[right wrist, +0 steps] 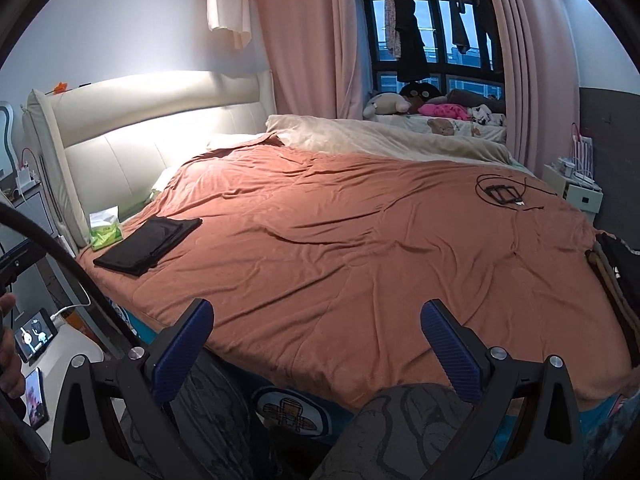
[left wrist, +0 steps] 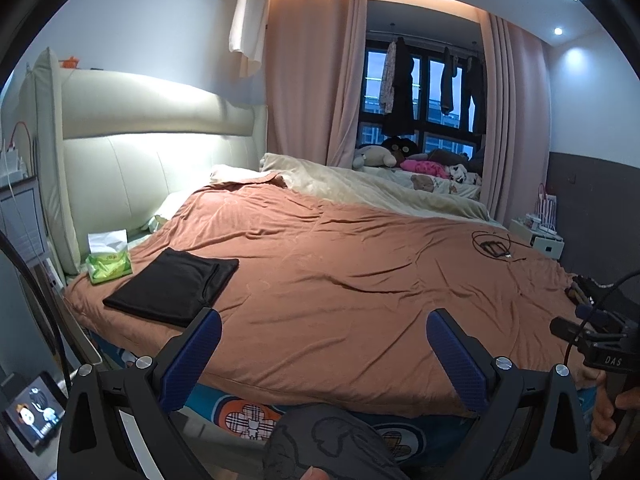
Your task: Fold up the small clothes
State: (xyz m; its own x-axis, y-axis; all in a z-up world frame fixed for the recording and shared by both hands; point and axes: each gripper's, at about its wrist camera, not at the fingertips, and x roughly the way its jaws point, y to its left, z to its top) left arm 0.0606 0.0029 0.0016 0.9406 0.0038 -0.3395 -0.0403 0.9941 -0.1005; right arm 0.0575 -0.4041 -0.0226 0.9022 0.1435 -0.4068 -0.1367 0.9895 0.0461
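A folded black garment (left wrist: 172, 286) lies flat on the orange bedspread (left wrist: 340, 272) near the bed's left front corner; it also shows in the right wrist view (right wrist: 148, 246). My left gripper (left wrist: 324, 332) is open and empty, held over the bed's front edge, to the right of the garment. My right gripper (right wrist: 316, 322) is open and empty over the front edge, far right of the garment. A pile of dark clothes (right wrist: 618, 276) lies at the bed's right edge.
A green tissue pack (left wrist: 109, 260) sits by the headboard behind the garment. A black cable and phone (right wrist: 502, 192) lie on the far right of the bed. A beige blanket (right wrist: 380, 136) covers the far side. A phone on a stand (left wrist: 36, 408) is at lower left.
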